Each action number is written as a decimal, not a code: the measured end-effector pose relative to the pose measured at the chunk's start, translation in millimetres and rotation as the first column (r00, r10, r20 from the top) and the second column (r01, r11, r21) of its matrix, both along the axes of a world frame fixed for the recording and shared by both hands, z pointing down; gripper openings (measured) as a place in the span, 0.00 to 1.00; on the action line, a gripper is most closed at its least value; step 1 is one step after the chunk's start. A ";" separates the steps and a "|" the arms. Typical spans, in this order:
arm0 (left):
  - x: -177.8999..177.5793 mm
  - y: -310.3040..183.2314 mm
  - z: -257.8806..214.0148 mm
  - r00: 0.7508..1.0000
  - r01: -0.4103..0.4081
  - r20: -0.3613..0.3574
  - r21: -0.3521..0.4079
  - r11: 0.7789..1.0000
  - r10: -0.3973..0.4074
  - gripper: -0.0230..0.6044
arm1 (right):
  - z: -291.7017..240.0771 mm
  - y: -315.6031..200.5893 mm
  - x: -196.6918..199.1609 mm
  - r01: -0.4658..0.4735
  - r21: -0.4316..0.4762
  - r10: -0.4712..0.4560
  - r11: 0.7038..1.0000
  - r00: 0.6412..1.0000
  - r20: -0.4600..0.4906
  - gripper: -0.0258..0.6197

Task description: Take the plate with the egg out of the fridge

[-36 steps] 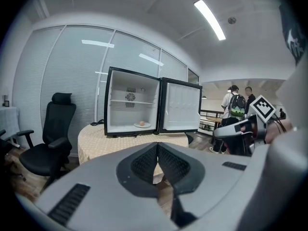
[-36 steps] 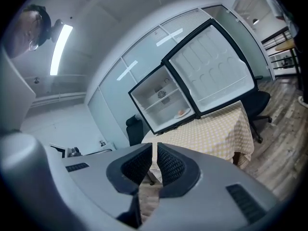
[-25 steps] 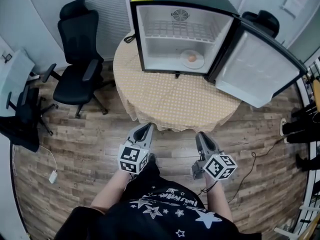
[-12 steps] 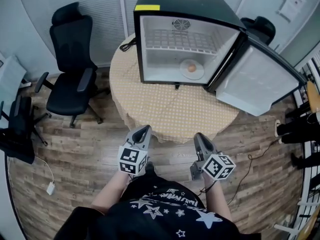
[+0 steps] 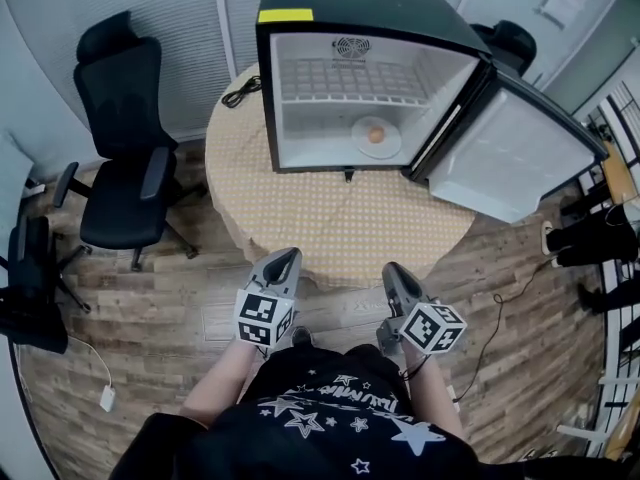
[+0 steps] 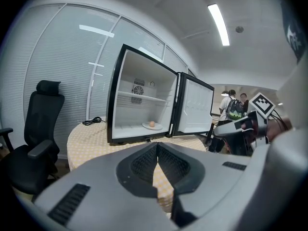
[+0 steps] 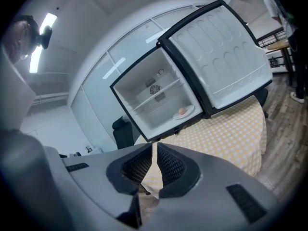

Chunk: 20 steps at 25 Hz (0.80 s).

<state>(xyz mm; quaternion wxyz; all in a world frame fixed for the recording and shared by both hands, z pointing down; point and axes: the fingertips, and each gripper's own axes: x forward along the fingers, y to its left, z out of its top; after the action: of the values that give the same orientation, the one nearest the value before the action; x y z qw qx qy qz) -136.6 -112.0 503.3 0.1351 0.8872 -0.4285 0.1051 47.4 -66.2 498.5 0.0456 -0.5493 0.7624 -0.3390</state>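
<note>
I hold both tools low, at 6 o'clock in the head view, just short of the desk (image 5: 330,218). The left hand-held gripper (image 5: 289,255) has its jaws closed tip to tip with nothing between them; past the pads its own view shows only the checked cloth. The right hand-held gripper (image 5: 391,268) is narrowed to a thin slit and is empty too. Both point toward 12 o'clock at the fridge (image 5: 360,3) and are well apart from it.

The fridge stands on the round desk with its door (image 5: 515,158) swung wide toward 2 o'clock. The plate (image 5: 393,146) lies on the fridge's floor, under the wire shelf (image 5: 345,78), right of the middle and near the hinge side. The egg (image 5: 376,135) sits in the middle of the plate.

A black cable (image 5: 238,92) lies on the desk at 10 o'clock of the fridge. A black chair (image 5: 125,168) stands on the wood floor (image 5: 150,308) at 9 o'clock of the desk, near its edge. In the left gripper view, people (image 6: 233,105) stand beyond the door, too small to make out.
</note>
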 end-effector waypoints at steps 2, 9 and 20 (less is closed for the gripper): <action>-2.8 -0.5 2.2 1.000 0.002 0.000 -0.008 1.000 -0.002 0.05 | 5.0 3.3 -2.2 0.001 -0.016 -0.001 1.000 1.000 -0.001 0.11; -5.9 -8.0 12.5 1.000 0.024 0.015 -0.026 0.999 -0.023 0.05 | 16.4 -8.5 11.4 -0.023 -0.033 0.024 0.999 0.999 0.044 0.11; -17.1 -44.6 4.5 0.987 0.156 0.044 -0.002 0.988 -0.156 0.05 | 12.9 -93.6 21.9 0.016 0.024 -0.020 1.000 0.983 0.181 0.11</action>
<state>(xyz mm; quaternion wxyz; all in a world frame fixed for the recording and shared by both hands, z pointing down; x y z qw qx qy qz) -153.6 -156.6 507.8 0.1361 0.8480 -0.4991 0.1150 69.3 -159.8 511.4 0.1177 -0.5086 0.7639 -0.3795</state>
